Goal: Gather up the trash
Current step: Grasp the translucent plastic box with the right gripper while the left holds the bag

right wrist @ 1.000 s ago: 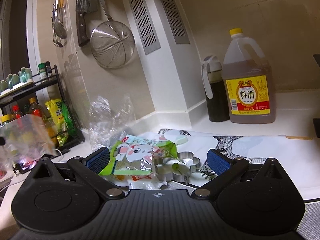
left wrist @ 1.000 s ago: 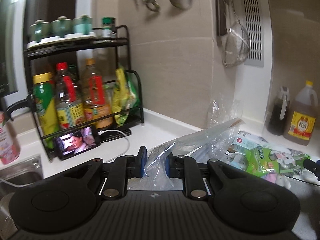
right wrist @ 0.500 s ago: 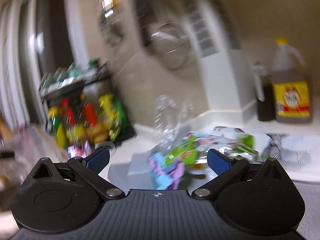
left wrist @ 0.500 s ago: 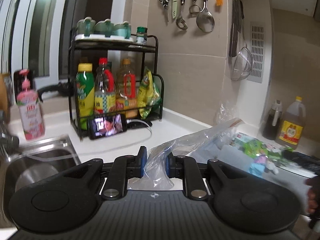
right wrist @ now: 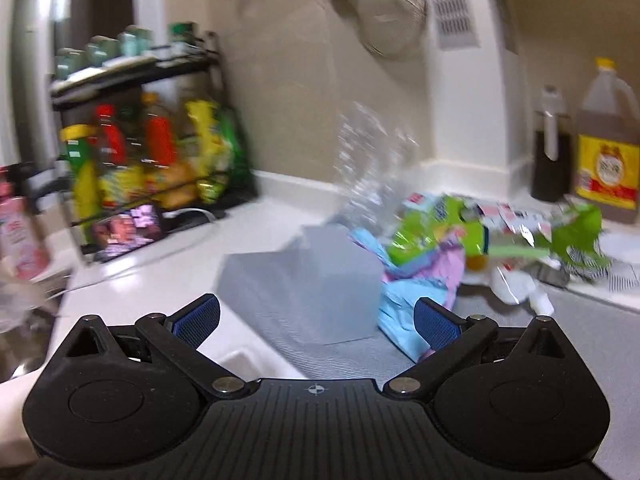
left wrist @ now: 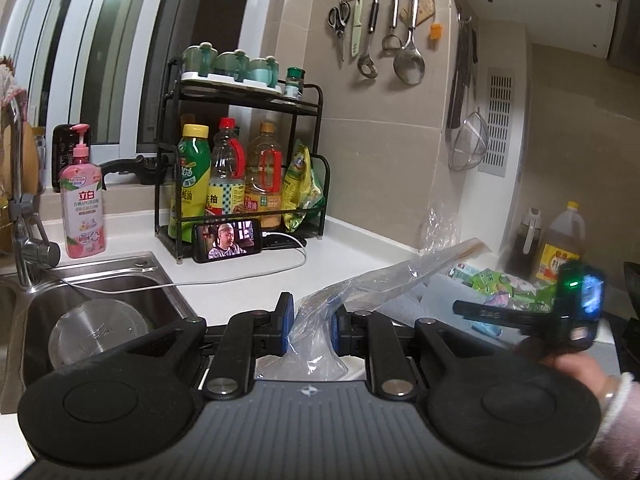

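Above counter: left tool (left wrist: pixel 310 330) clamped on plastic bag (left wrist: pixel 384 280); right tool (right wrist: pixel 316 322) apart, tilted slightly down.

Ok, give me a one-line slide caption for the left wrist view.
Left claw shut on a clear plastic bag beside the sink, wrappers waiting on the counter ahead.

Each tool is matte black: the left tool (left wrist: pixel 308 322) and right tool (right wrist: pixel 316 322) have ribbed bodies, round side discs, silver screws and blue pads (right wrist: pixel 197 319). A pale bead bracelet (left wrist: pixel 614 394) and pinkish sleeve (left wrist: pixel 618 444) show beside the left tool.
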The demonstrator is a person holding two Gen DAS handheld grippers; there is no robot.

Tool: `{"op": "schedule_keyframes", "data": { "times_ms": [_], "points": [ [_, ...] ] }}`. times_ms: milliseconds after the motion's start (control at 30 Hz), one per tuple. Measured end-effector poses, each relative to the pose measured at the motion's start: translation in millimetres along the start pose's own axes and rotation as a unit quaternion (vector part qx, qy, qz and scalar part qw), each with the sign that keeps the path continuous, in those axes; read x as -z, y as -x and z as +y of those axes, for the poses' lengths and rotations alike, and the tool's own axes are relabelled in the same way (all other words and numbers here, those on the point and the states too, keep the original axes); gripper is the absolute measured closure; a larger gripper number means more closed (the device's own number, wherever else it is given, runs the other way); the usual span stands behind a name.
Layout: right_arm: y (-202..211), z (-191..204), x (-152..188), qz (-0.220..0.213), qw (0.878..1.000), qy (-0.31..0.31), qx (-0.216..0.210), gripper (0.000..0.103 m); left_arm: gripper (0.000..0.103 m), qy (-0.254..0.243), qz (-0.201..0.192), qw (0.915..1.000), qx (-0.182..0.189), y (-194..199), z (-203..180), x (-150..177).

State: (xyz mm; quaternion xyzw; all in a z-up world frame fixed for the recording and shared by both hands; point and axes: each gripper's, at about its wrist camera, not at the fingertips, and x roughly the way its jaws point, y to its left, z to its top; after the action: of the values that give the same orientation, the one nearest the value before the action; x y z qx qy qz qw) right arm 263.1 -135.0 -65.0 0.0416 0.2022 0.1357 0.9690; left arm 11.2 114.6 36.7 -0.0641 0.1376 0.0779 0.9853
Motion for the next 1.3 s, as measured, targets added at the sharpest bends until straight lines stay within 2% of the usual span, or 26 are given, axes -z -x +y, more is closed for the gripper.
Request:
{"op": "schedule_keyframes", "data": {
  "times_ms": [33, 133, 167, 267, 333, 500, 700, 833, 967, 1133, 1300],
  "points": [
    [-7.5, -1.9, 0.8, 0.003, 1.0, -0.007, 0.004, 0.001, 0.084, 0.002, -0.001, 1.0, 0.001, 0.5, 1.3, -0.5],
    [-26.7, -3.4, -0.1, 0.007, 1.0, -0.012, 0.012, 0.018, 0.084, 0.005, -0.004, 1.0, 0.005, -0.3, 2.1, -1.4],
    [-31.1, -3.6, -0.5, 0.006, 1.0, -0.009, 0.011, 0.026, 0.084, 0.005, -0.005, 1.0, 0.006, -1.2, 1.6, -1.6],
    [-41.8, -1.9, -2.9, 0.003, 1.0, 0.009, 0.011, 0.06, 0.084, 0.005, -0.004, 0.9999, 0.011, -4.1, -0.9, -1.4],
    [-42.8, -6.0, -6.5, 0.002, 1.0, 0.005, -0.003, 0.06, 0.084, 0.004, -0.003, 0.9999, 0.013, -6.3, -2.6, -1.0],
    [-19.9, -13.3, -14.0, -0.06, 0.996, 0.008, -0.07, 0.06, 0.084, -0.002, 0.004, 0.9998, 0.02, -13.4, -8.7, 1.7],
    [18.5, -19.6, -29.1, -0.103, 0.991, 0.002, -0.08, 0.06, 0.084, -0.009, 0.015, 0.9996, 0.024, -18.5, -15.8, 7.0],
    [66.9, -17.3, -18.6, -0.116, 0.988, 0.03, -0.1, 0.06, 0.084, -0.016, 0.032, 0.9988, 0.033, -22.5, -20.4, 16.7],
    [116.9, -17.3, 5.7, -0.099, 0.989, 0.037, -0.105, 0.06, 0.084, -0.022, 0.067, 0.9962, 0.051, -28.0, -29.4, 35.2],
    [161.7, -16.3, 49.4, -0.053, 0.994, 0.031, -0.094, 0.06, 0.084, -0.042, 0.114, 0.9907, 0.06, -31.8, -41.3, 63.6],
    [185.9, -9.7, 93.6, -0.014, 0.996, 0.039, -0.08, 0.06, 0.084, -0.074, 0.124, 0.9882, 0.052, -22.6, -50.6, 88.7]
  ]
}}
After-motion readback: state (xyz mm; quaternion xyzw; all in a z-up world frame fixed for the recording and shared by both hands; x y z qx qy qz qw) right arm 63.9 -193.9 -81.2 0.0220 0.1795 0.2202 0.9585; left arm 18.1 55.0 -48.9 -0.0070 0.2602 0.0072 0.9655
